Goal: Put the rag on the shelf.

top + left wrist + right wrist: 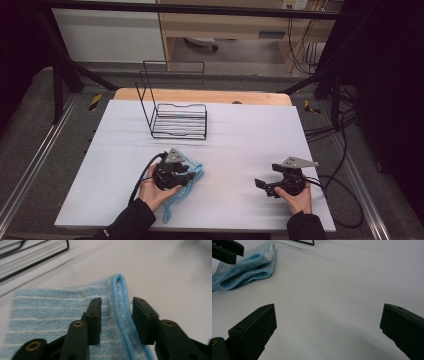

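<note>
Looking along the left gripper (116, 322), its own camera brings out what the high view blurs: the light-blue striped towel (55, 315) has a thick rolled hem that runs up between the two black jaws, with a gap on either side, so the pads stand partway apart and do not press on it. The flat striped body of the cloth spreads away to the left of the jaws, and the wire rack (32, 255) crosses the far upper left corner beyond them.

From above, the left gripper (186, 176) sits over the towel (196, 172), hiding most of it, while the rack (175, 112) stands upright on the white table (240, 135) well beyond the jaws.

In the right gripper view, the right gripper (328, 325) has its jaws spread wide over bare white surface with nothing between them. The towel (247, 267) lies folded far off to the upper left of these jaws, and the other gripper's dark jaw overlaps its top corner.

Both forearms in dark sleeves enter from the near edge. The left hand (152, 192) cups its gripper from behind and aims it at the cloth. The right hand (297, 196) holds the right gripper (264, 186) low near the table, jaws pointing toward the left gripper, well apart from the towel.
</note>
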Available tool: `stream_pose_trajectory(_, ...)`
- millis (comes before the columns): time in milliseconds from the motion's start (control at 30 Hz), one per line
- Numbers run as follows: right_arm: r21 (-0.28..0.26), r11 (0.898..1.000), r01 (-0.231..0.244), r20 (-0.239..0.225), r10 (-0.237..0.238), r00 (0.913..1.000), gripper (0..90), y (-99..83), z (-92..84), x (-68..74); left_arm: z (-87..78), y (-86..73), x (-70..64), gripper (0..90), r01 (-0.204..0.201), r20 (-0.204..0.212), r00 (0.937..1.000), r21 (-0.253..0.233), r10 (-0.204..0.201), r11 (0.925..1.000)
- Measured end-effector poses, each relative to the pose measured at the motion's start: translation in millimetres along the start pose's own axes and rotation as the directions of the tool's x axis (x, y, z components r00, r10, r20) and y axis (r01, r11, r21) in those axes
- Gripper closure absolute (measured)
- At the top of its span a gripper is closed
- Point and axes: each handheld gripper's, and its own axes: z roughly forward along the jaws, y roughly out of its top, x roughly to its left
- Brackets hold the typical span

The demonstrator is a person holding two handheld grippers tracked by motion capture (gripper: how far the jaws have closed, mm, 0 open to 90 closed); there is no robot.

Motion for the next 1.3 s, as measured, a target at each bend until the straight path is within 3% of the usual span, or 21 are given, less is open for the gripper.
stream_pose_trajectory(167,-0.014,1.0,0.007,-0.001,-0.007,1.0,1.2,4.3,4.7,7.8,-24.1,-4.3,24.1,39.4,0.003,-0.032,0.9995,-0.013,-0.004,0.9999)
stream_pose_trajectory(467,-0.005,1.0,0.025,0.01,-0.025,0.9996,1.2,19.4,21.7,31.6,-54.3,-35.1,79.7,33.9,0.079,-0.116,0.9903,0.017,-0.076,0.9967)
stream_pose_trajectory(567,-0.005,0.999,0.033,0.005,-0.033,0.9995,1.7,24.6,27.2,39.1,-57.6,-46.3,91.1,36.0,0.101,-0.111,0.9891,0.035,-0.097,0.9942)
stream_pose_trajectory(767,0.0,0.999,0.047,-0.032,-0.047,0.9984,7.0,41.9,50.4,62.9,-51.5,-61.0,94.5,47.6,0.111,-0.088,0.9904,0.055,-0.106,0.9923)
stream_pose_trajectory(900,0.011,0.999,0.041,-0.059,-0.041,0.9974,16.9,56.4,81.3,84.0,-45.7,-64.5,91.8,57.6,0.099,-0.07,0.9932,0.082,-0.093,0.9917)
stream_pose_trajectory(1167,0.074,0.996,0.053,-0.05,-0.05,0.9975,33.9,65.4,133.6,109.9,-43.4,-71.4,90.3,66.6,0.111,-0.043,0.9932,0.082,-0.108,0.9904)
stream_pose_trajectory(1300,0.1,0.994,0.041,-0.031,-0.038,0.9988,41.5,61.1,146.8,113.3,-41.7,-72.8,88.5,69.2,0.114,-0.036,0.9932,0.079,-0.111,0.9904)
